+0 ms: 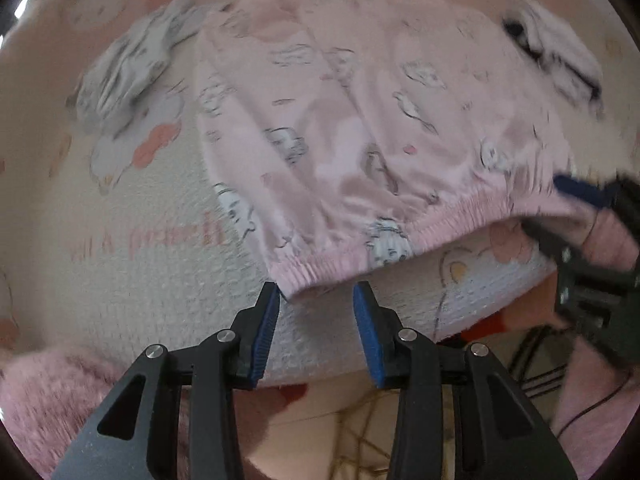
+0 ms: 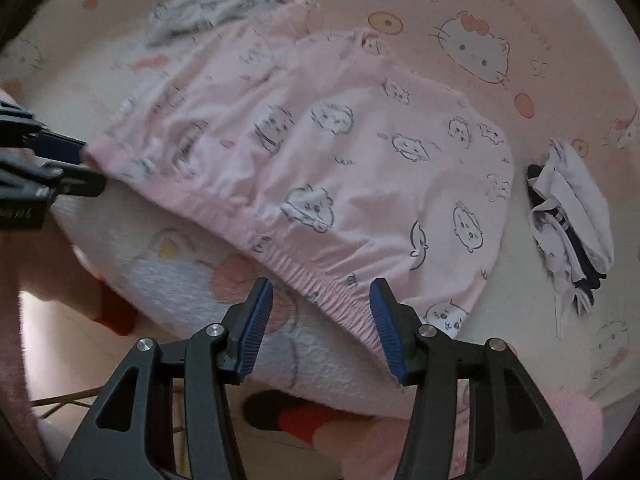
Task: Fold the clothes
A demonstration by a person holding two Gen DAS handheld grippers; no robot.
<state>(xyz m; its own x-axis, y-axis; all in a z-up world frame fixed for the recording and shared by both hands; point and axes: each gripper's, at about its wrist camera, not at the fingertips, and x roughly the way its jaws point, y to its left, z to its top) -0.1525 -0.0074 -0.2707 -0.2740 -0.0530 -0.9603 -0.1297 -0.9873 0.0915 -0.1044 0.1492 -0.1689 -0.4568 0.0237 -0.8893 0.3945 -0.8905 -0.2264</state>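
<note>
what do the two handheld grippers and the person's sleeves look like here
Both the left gripper and right gripper have matte black angular plastic linkage arms with triangular cutouts and silver round pivot pins. Each finger ends in a ribbed blue rubber pad. The person wears fuzzy pink fleece sleeves.

Bare bedsheet [image 2: 520, 20] beyond the pink trousers [image 2: 320, 140], grey garment [image 2: 212, 8] and white-and-navy bundle [image 2: 568, 216] flanking.

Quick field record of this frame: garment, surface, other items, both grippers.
garment: pink printed pants, spread flat, elastic waistband at near edge
surface: cartoon-print blanket
other items: grey crumpled cloth to the far left; white-and-dark cloth to the right
left gripper: open, at waistband corner
right gripper: open, straddling the waistband
</note>
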